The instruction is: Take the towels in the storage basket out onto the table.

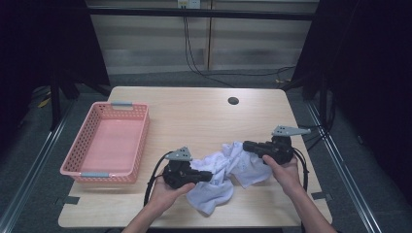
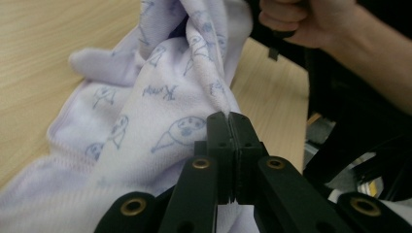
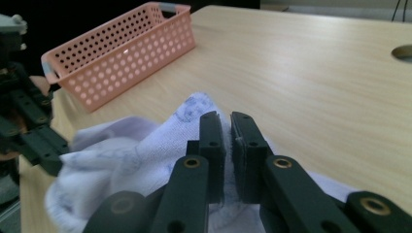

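High view: basket (image 1: 109,145) left, empty; cloth (image 1: 226,172) crumpled on worktop (image 1: 204,116) between grippers. Left gripper (image 2: 228,119) jaws clenched on cloth fold; right gripper (image 3: 226,127) jaws nearly closed, gripping cloth. Best: lift evenly, keep both pinches firm.

A pink basket (image 1: 108,144) with lots of little holes sits on the left side of the light wood table (image 1: 194,116). It has a grey handle at each short end, and nothing is inside it. Near the far edge of the table is a small round hole (image 1: 233,101). Behind the table, black cables (image 1: 194,58) hang down to what may be a grey floor.
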{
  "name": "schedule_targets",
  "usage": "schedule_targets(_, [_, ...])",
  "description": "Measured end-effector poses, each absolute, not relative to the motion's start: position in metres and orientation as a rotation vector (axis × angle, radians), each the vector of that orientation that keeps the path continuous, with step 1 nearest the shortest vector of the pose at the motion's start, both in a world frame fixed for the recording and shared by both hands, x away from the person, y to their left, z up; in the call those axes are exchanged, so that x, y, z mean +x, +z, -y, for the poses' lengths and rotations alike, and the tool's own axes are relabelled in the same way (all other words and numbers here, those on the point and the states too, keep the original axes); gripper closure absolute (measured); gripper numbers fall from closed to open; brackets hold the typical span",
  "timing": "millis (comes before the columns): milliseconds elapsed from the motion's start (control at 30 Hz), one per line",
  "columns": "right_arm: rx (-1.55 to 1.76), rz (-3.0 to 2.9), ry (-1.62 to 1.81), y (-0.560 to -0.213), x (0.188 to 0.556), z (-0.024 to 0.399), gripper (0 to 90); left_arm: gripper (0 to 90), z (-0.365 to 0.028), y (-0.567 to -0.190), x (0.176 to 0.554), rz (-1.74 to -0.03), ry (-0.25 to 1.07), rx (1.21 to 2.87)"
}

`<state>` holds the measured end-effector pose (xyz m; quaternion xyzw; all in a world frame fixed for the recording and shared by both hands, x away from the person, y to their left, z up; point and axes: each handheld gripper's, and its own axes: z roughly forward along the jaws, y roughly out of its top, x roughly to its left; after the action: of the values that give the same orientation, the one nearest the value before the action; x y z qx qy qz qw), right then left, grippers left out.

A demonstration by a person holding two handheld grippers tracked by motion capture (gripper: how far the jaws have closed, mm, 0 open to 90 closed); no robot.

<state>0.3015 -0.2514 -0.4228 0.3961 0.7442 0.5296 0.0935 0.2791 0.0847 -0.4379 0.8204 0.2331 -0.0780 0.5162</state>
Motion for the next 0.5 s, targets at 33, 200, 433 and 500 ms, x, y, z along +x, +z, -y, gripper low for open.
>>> schedule_targets(33, [1.173, -2.198, 1.594, -0.42, 0.304, 0.251, 84.2, 89.0, -0.087, -0.434, 0.278, -0.556, -0.188, 1.952])
schedule_targets(200, [1.18, -2.104, 1.65, -0.402, 0.318, 0.258, 85.5, 88.9, -0.102, -0.409, 0.267, -0.491, -0.186, 1.876])
schedule_targets(433, [1.17, -1.949, 1.655, -0.352, 0.356, 0.275, 85.9, 88.9, -0.126, -0.366, 0.261, -0.433, -0.156, 1.764])
schedule_targets(500, [1.167, -1.933, 1.609, -0.342, 0.368, 0.28, 85.8, 88.5, -0.128, -0.364, 0.261, -0.459, -0.145, 1.782])
